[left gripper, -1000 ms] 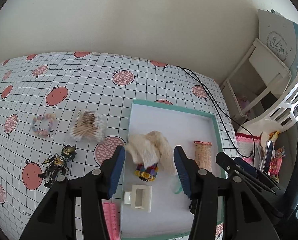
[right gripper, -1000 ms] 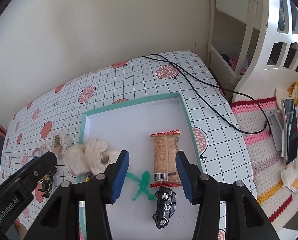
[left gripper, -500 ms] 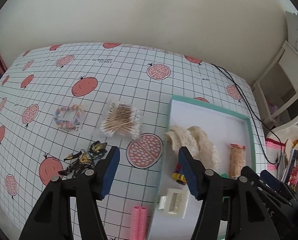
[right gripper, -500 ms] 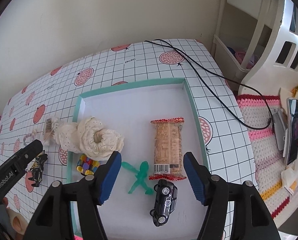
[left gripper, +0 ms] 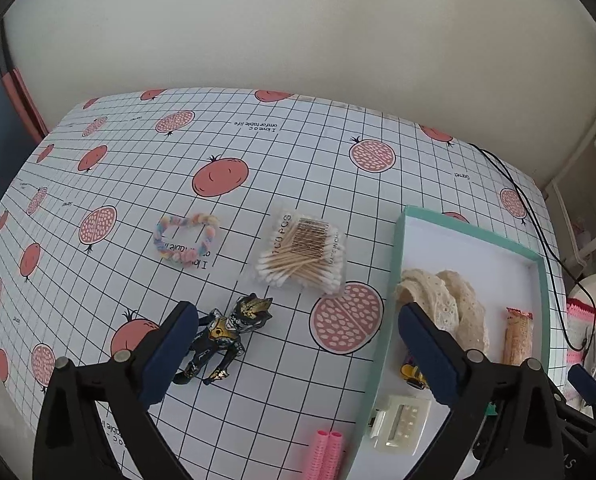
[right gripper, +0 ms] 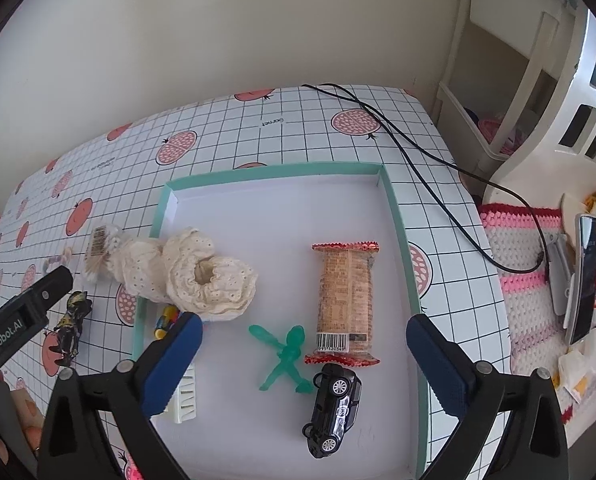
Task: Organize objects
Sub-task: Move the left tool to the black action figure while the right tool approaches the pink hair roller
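On the grid-patterned tablecloth [left gripper: 298, 168] printed with pomegranates, we are holding the left gripper [left gripper: 293, 354] with its blue-padded jaws spread wide and gripping nothing. Just past its left pad, a black-and-gold action figure [left gripper: 227, 338] is lying on its side, glossy, with a spiky gold crest. Beyond it, a clear packet of wooden cotton swabs [left gripper: 304, 254] is sitting flat, and further left a pastel braided bracelet [left gripper: 186, 239] is curling into a loop. A pink hair roller [left gripper: 324, 454] is showing beside the teal-rimmed tray [right gripper: 396, 216].

We are hovering the right gripper [right gripper: 304, 362] over that tray, jaws likewise apart and empty. Inside the tray are lying a cream lace scrunchie [right gripper: 205, 276] draped over the left rim, a wrapped cracker bar [right gripper: 346, 302], a translucent green figurine [right gripper: 285, 354] and a black toy car [right gripper: 334, 408] touching the bar's wrapper.
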A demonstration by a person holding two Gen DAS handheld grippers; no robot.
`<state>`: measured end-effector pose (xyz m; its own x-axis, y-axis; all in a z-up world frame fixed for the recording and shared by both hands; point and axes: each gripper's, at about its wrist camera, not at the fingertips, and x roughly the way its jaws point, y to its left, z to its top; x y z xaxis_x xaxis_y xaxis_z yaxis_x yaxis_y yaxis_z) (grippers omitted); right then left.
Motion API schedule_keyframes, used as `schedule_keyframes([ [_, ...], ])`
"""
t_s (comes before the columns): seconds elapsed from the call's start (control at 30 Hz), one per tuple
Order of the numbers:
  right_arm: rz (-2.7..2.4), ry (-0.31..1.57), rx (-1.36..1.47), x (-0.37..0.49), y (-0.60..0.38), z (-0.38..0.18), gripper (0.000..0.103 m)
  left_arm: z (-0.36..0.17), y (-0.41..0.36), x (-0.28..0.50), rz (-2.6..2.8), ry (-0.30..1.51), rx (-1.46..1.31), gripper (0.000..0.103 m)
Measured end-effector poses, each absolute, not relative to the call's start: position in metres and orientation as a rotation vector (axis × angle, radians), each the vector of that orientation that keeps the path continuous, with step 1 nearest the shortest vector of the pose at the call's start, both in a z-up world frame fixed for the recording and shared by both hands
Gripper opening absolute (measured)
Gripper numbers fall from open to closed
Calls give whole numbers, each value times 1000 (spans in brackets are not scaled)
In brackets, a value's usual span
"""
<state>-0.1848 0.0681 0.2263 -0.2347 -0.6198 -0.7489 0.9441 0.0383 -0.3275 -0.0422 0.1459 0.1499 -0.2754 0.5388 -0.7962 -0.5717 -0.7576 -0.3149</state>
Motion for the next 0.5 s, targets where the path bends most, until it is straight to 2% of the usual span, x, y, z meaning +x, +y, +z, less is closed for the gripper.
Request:
schedule_keyframes([
  [0.5,-1485,950,414,-178,71,231,103,157,140,-50,2001,34,-1261,100],
])
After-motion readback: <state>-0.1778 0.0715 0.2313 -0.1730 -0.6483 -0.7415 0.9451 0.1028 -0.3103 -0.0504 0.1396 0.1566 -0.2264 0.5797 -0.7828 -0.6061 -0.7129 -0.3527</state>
